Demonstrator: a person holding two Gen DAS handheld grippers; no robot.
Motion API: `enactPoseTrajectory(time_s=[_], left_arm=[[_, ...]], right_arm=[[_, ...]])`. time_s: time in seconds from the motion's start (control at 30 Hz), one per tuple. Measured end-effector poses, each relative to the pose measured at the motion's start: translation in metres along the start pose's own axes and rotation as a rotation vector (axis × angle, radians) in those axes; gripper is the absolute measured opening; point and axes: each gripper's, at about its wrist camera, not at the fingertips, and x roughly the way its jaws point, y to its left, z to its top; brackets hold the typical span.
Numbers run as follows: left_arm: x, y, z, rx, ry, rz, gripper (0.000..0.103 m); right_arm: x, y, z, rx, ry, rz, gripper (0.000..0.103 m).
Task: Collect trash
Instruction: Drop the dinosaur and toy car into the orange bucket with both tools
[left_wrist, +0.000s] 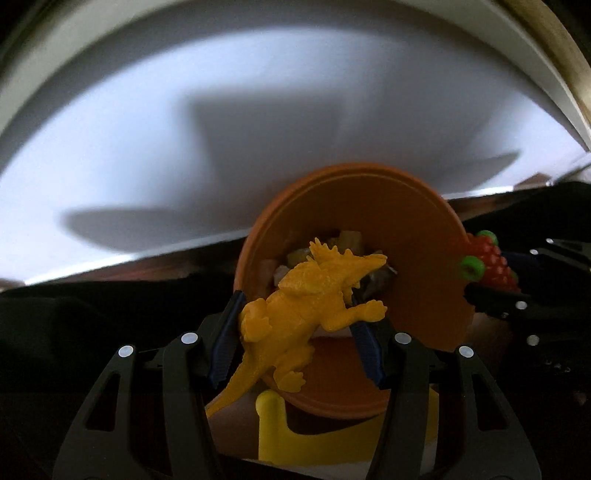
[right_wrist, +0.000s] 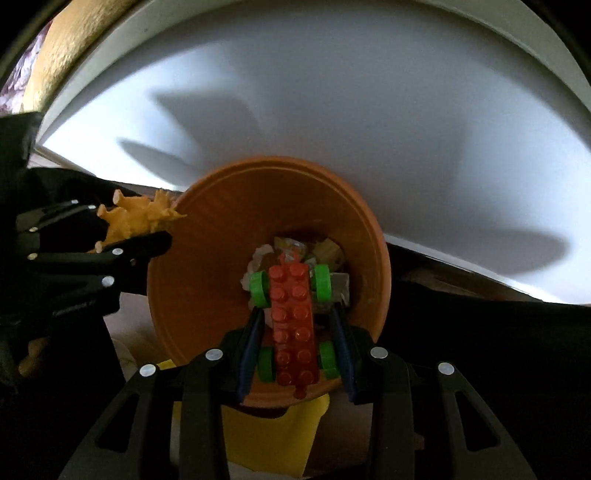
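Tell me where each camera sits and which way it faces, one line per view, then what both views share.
Left wrist: sits on the left gripper, facing along its fingers at the yellow dinosaur it clamps; the right gripper shows at right.
Right wrist: sits on the right gripper, facing the red brick car it clamps; the left gripper shows at left.
Shared: the orange bowl holding scraps, both toys, the white wall.

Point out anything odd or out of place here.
Both tongs hold toys, not rubbish: the left tongs grip a yellow dinosaur, the right tongs a red brick car, both poised at the orange bin with crumpled scraps inside.
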Motion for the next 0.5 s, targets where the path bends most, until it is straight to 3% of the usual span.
enactPoseTrajectory(time_s=[0.37,0.4,0.43,0.47,0.5], left_arm=[[-0.0024,-0.0032,-0.0066,0.039,-0.003,0.047,0.055],[-0.0006,-0.0048,-0.0048,0.037,-0.002,0.050,0.061],[-0.0014,-0.0037,-0.0045,0.032,-0.002,0.052,0.076],[-0.0037,-0.0030,-0.0050,0.029,-0.014,0.058,0.081],[-0.0042,-0.0070,-0.0049,0.026,-0.027,0.057,0.084]], right_arm=[[0.0027,-0.0043,-0.0001,0.005,0.006,-0.001,0.039],[0.0029,-0.0047,-0.0001,0.002,0.005,-0.005,0.056],[0.0032,-0.0004,0.0003,0.001,0.003,-0.012,0.068],[0.0011,0.0001,0.0002,-0.002,-0.015,-0.032,0.078],[-0.0027,0.0003,0.0001,-0.005,-0.040,-0.046,0.078]])
